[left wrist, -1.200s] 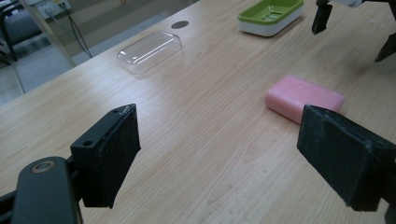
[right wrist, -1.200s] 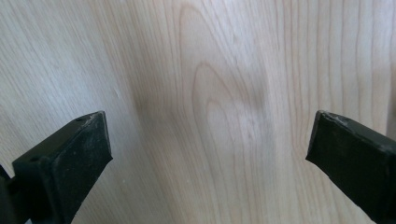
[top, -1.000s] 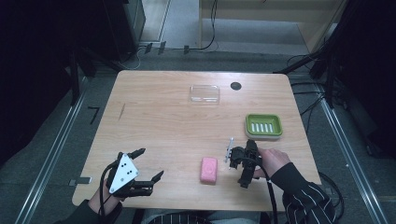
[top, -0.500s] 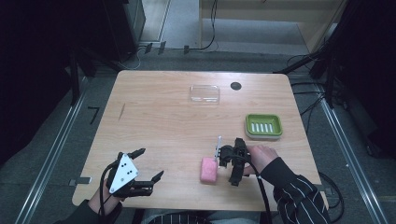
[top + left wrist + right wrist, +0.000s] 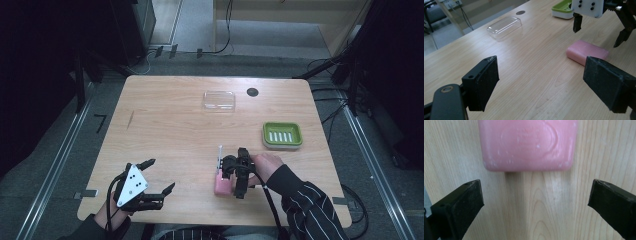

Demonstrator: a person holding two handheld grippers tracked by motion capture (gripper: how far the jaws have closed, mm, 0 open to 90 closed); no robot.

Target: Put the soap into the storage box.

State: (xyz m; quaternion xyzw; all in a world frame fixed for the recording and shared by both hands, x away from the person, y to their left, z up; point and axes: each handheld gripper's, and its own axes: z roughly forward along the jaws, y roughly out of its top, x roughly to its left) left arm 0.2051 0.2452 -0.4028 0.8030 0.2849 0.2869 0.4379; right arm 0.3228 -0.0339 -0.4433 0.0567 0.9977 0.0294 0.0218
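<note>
Left hand-held gripper (image 5: pixel 159 176) at lower left of frame, jaws spread wide, held low. Right hand-held gripper (image 5: pixel 226 176) at lower centre, jaws apart, pointing down; striped sleeve (image 5: pixel 305 205) enters from lower right.

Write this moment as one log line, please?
right gripper: open, above pink soap, not gripping | left gripper: open, idle | soap: flat on table
</note>
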